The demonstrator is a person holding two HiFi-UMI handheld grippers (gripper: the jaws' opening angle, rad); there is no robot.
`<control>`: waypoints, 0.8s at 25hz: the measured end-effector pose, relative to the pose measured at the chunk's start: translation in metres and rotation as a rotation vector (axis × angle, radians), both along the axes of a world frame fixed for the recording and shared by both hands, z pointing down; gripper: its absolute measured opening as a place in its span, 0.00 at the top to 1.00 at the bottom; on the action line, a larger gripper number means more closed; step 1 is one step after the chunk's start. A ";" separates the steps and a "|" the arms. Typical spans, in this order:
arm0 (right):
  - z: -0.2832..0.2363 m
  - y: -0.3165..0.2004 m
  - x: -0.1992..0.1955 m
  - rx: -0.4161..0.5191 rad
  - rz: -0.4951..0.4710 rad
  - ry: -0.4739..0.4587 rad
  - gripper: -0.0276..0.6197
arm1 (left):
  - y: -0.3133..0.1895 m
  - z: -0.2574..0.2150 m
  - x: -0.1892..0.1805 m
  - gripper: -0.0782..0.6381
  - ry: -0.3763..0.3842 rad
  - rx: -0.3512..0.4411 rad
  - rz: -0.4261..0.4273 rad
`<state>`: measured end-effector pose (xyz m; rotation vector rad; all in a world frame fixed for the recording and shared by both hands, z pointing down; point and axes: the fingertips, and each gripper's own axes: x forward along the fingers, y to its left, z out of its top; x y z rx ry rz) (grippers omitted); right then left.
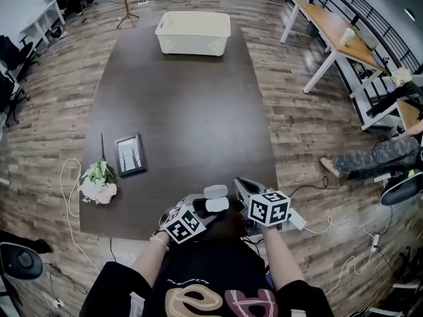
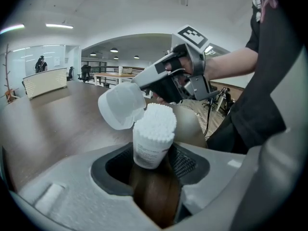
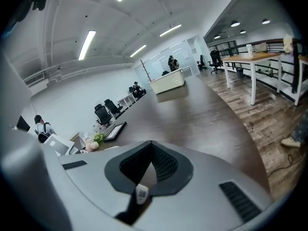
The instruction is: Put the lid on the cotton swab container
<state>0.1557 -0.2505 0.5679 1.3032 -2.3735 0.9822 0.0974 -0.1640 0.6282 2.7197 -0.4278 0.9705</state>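
Note:
A clear cotton swab container (image 2: 153, 139), packed with white swabs, stands upright between the jaws of my left gripper (image 2: 153, 163), which is shut on it. My right gripper (image 2: 142, 83) holds the translucent white lid (image 2: 121, 105) tilted, just up and left of the swab tops. In the right gripper view only a small labelled bit of the lid (image 3: 142, 194) shows between the nearly closed jaws. In the head view both grippers meet at the near edge of the dark table (image 1: 185, 104): the left gripper (image 1: 201, 205) with the container (image 1: 219, 205), the right gripper (image 1: 236, 187) with the lid (image 1: 216, 191).
A white basket (image 1: 193, 33) stands at the table's far end. A picture frame (image 1: 129, 154) and a bunch of flowers (image 1: 99, 182) lie at the near left. A wooden desk (image 1: 334, 28) and a person's legs (image 1: 370, 158) are to the right.

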 end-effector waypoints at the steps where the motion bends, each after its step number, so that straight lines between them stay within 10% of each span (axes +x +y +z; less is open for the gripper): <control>1: 0.001 -0.002 0.000 -0.006 0.001 -0.013 0.94 | -0.001 0.000 0.000 0.57 -0.001 0.004 0.006; 20: -0.003 0.010 -0.031 -0.109 -0.259 -0.056 0.95 | 0.001 0.003 0.002 0.58 -0.035 -0.002 0.102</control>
